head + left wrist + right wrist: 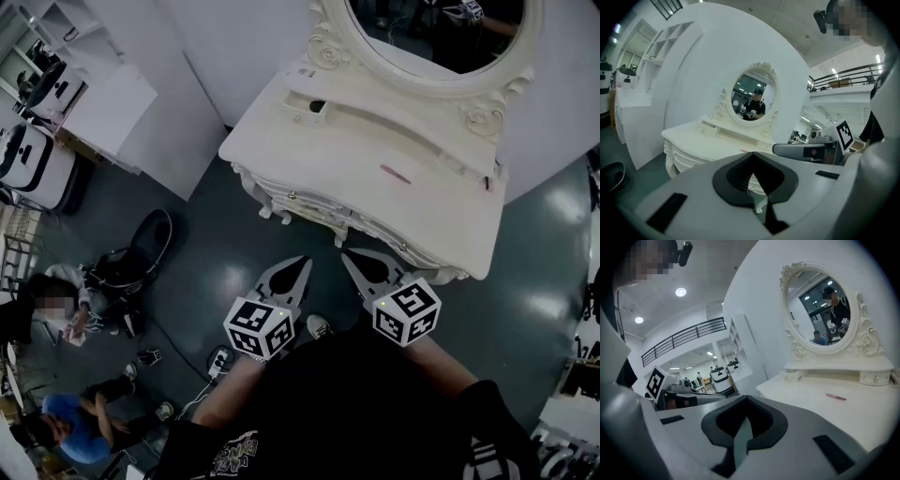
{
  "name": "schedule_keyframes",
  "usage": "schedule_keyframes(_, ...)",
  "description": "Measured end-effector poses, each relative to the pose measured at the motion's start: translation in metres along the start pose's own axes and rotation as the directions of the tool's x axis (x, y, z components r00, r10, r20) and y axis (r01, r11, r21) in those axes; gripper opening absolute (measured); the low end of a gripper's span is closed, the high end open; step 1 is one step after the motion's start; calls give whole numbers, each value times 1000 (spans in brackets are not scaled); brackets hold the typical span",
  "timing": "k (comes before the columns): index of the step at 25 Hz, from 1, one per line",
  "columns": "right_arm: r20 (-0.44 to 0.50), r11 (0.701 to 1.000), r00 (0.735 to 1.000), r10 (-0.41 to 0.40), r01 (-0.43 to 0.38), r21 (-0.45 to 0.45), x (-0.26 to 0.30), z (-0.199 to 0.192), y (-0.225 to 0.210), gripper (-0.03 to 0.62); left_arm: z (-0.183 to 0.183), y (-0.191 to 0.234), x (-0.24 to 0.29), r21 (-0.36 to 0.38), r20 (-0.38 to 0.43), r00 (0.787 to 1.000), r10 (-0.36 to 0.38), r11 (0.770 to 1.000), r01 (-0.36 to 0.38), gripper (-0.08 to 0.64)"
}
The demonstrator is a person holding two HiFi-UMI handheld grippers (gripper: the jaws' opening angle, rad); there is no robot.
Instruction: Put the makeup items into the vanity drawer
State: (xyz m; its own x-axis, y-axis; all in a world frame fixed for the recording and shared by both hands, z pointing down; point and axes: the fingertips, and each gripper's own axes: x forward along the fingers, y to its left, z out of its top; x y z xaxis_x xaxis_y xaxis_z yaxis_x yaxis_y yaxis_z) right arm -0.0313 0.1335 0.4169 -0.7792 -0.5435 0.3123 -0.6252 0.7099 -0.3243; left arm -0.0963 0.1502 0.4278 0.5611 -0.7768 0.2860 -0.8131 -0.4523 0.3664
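Observation:
A white vanity (441, 216) with an oval mirror (441, 37) stands ahead of me. A thin pink makeup item (395, 173) lies on its top, also seen as the pink item (836, 397) in the right gripper view. A small drawer box (309, 108) sits at the back left of the top, and front drawers (309, 202) look closed. My left gripper (305, 262) and right gripper (349, 255) hang side by side over the floor, just short of the vanity front. Both are shut and hold nothing: left gripper (752, 154), right gripper (745, 399).
Two people sit on the floor at the left (56, 300) (66, 422). A dark bag with cables (141, 248) and a power strip (220, 361) lie near them. White shelving (94, 103) stands at the back left. A curved white wall (234, 47) backs the vanity.

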Motion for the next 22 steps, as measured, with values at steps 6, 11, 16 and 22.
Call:
schedule_keyframes(6,6,1000,1000,-26,26,8,-10,4,-13,29,2,-10,11,7,-13,1000,-24,1000,25,0)
schedule_keyframes(11,9,999,999,-46,46,6,-19,11,-31,29,9,-17,28,5,0,999,-36,999,36,0)
schedule_keyframes(16,2,998,998,-57,57,7,-23,17,-50,29,12,-20,46,-2,1,999,-38,999,38,0)
schedule_keyframes(22,-9,998,998,-66,66,12,-26,22,-77,29,16,-20,70,-15,-2,1000,-30,999,30,0)
